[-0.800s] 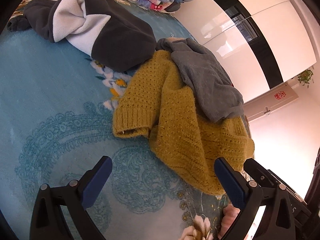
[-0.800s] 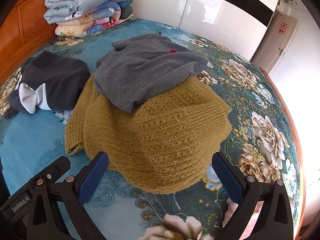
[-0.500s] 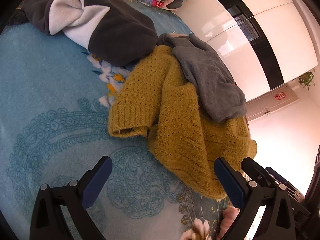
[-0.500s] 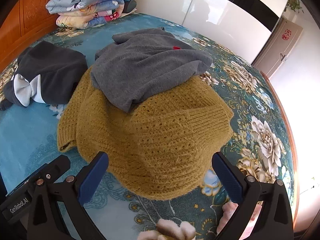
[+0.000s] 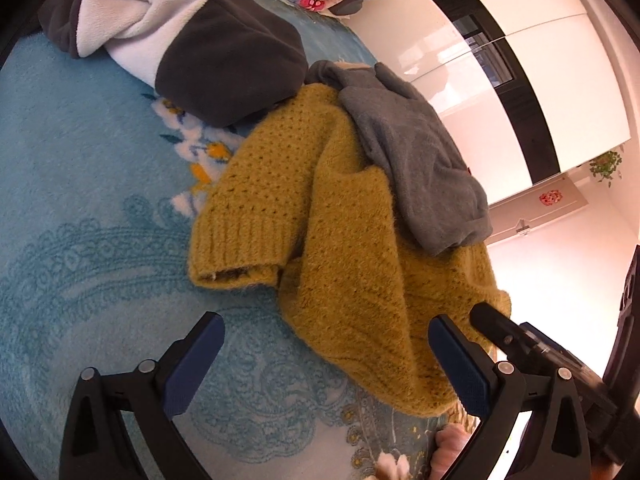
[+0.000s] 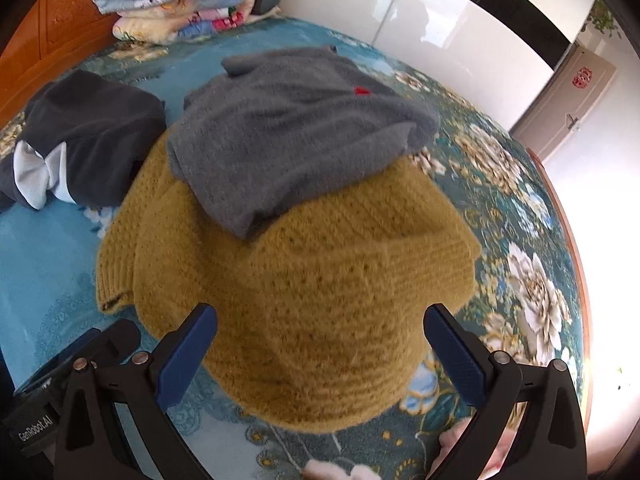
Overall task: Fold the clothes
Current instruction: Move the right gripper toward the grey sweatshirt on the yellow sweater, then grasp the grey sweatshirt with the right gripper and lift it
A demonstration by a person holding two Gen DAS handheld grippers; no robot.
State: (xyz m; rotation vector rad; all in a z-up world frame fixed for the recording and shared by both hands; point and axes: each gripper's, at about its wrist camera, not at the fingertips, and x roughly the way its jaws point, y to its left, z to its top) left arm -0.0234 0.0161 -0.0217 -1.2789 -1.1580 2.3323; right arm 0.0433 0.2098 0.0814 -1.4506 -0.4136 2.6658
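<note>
Now, right gripper: jaws spread wide, nothing held, hovering over the near hem of the mustard sweater.
Left gripper: equally wide, empty; the sweater's near edge lies between its fingers and ahead, with the ribbed cuff ahead and left.
Mustard sweater: heaped loosely on the blue floral bedspread, directly in front of both grippers.
Grey garment: bunched on the sweater's far half.
Dark fleece: farther left, touching the sweater's far-left edge; whether it is folded is unclear.
Bedding stack: far beyond, by the headboard.
Risk: lifting the sweater's hem would likely drag or tip the grey garment, since it rests on top; thick knit may slip from a shallow pinch.
Hidden: sweater's collar and other sleeve, under the grey garment; right view slightly blurred.
</note>
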